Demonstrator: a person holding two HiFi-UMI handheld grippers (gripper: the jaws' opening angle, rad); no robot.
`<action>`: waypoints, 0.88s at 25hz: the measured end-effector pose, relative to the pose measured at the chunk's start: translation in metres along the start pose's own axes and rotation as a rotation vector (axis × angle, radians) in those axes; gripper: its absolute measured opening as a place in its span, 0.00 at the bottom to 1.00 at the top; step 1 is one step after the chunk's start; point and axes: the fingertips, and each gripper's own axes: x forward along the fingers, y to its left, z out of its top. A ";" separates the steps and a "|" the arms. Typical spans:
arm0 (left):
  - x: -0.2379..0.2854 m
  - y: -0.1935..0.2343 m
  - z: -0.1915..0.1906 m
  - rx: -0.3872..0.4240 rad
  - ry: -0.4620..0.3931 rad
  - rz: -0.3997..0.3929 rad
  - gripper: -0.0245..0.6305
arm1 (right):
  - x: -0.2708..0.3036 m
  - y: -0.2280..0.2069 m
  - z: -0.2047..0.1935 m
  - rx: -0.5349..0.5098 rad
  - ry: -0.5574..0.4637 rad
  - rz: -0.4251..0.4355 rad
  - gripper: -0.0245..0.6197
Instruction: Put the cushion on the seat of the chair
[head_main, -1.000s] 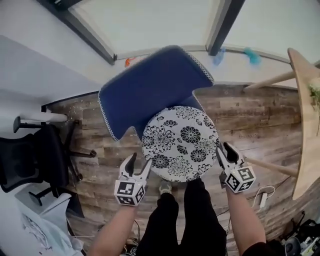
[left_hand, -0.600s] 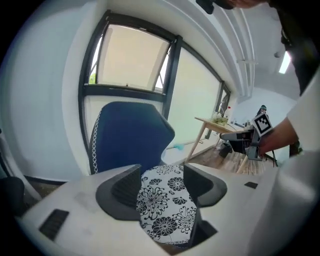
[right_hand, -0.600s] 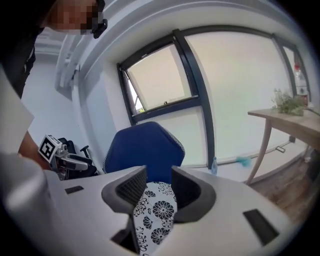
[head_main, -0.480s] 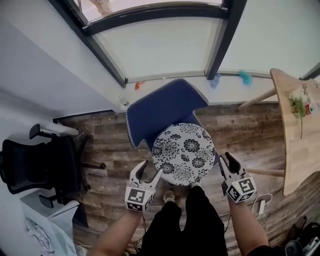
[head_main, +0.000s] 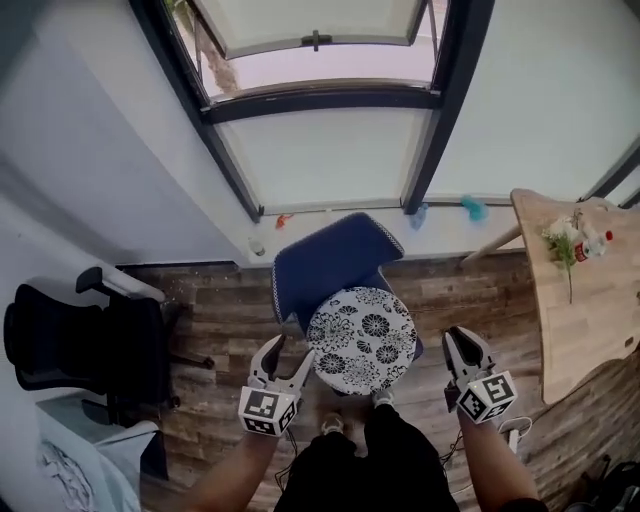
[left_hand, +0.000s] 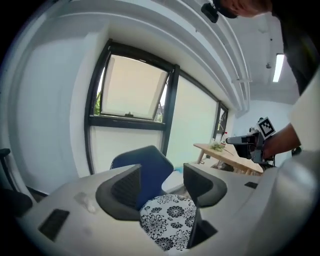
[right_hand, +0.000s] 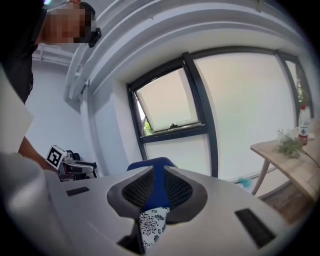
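Looking done: blue chair (head_main: 330, 262) stands by the window, and the floral cushion (head_main: 362, 338) lies flat on its seat, covering most of it. Only a placement check is left, I'd judge. Left gripper (head_main: 288, 355) sits off the cushion's left edge, jaws wide, nothing gripped; the cushion only shows beyond them. Right gripper (head_main: 462, 340) is apart on the cushion's right side. Its jaws have just been closing to a narrow gap, with nothing between them.
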 end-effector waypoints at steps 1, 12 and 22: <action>-0.005 -0.002 0.009 0.004 -0.011 0.004 0.43 | -0.004 0.003 0.009 0.001 -0.009 0.000 0.15; -0.069 -0.022 0.086 0.052 -0.159 0.040 0.18 | -0.048 0.039 0.098 -0.046 -0.114 0.048 0.11; -0.094 -0.024 0.115 0.036 -0.205 0.080 0.05 | -0.062 0.022 0.117 -0.100 -0.147 0.020 0.08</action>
